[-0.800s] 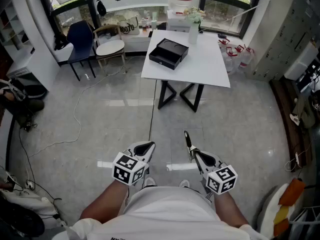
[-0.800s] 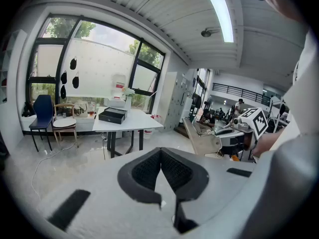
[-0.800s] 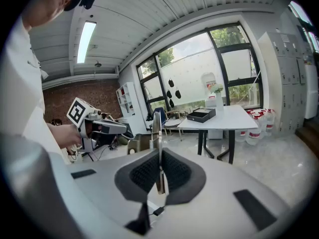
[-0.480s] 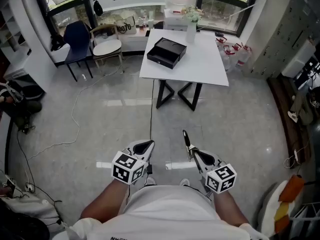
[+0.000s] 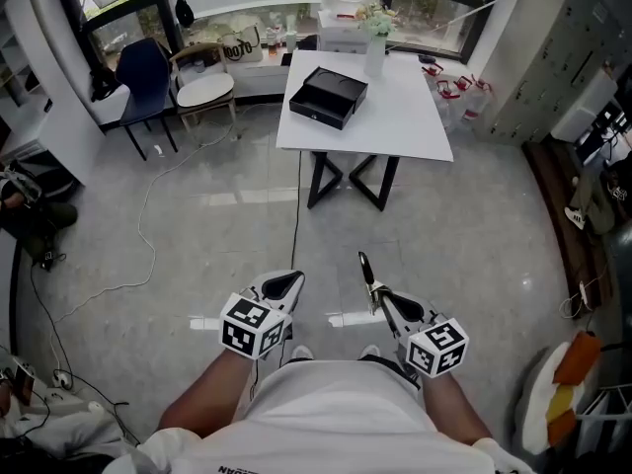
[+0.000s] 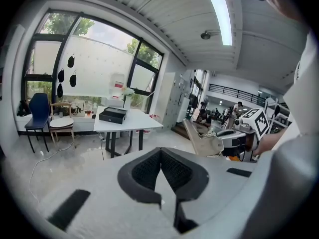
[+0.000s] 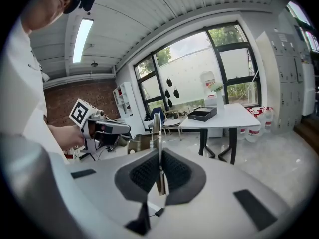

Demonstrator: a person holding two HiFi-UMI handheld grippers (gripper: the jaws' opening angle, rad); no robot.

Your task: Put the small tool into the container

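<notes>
Open floor [image 5: 474, 225] ran toward 12 o'clock as far as the white table [image 5: 405, 126]. On it the black container [image 5: 328, 97] took the left part and a vase [image 5: 373, 55] the far edge, leaving the right half bare. A dark cable [image 5: 296, 215] trailed from the table along the floor. Chairs [image 5: 202, 92] crowded 11 o'clock, bottles [image 5: 464, 97] stood at 1, and lockers [image 5: 553, 47] at 2.

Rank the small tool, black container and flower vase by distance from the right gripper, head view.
1. The small tool, clamped in the right gripper.
2. The black container, on the table's left part.
3. The flower vase, at the table's far edge.
</notes>
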